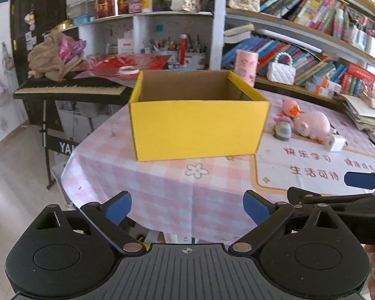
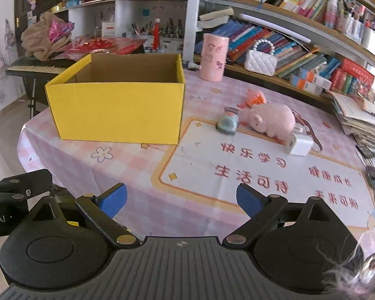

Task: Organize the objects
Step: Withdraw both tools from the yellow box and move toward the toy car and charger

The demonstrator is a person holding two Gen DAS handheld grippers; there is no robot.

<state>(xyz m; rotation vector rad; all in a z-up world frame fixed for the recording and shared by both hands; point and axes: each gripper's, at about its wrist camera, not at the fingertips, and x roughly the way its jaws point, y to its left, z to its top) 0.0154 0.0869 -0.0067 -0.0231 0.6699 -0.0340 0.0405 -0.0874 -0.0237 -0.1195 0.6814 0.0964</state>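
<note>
An open yellow cardboard box (image 1: pixel 197 127) (image 2: pixel 117 110) stands on the pink checked tablecloth; what I can see of its inside is bare. To its right lie a pink plush pig (image 1: pixel 312 123) (image 2: pixel 272 120), a small orange-pink toy (image 1: pixel 291 107) (image 2: pixel 255 97), a small grey-green toy car (image 1: pixel 282 131) (image 2: pixel 227 125) and a white charger block (image 1: pixel 335 143) (image 2: pixel 300 145). My left gripper (image 1: pixel 187 207) is open and empty at the table's near edge, facing the box. My right gripper (image 2: pixel 181 200) is open and empty, over the near part of the table.
A pink cylindrical can (image 1: pixel 246 66) (image 2: pixel 213 57) stands behind the box. Bookshelves with a white handbag (image 2: pixel 261 60) run along the back right. A stack of papers (image 2: pixel 360 122) sits at the right. A keyboard piano (image 1: pixel 70 88) stands left of the table.
</note>
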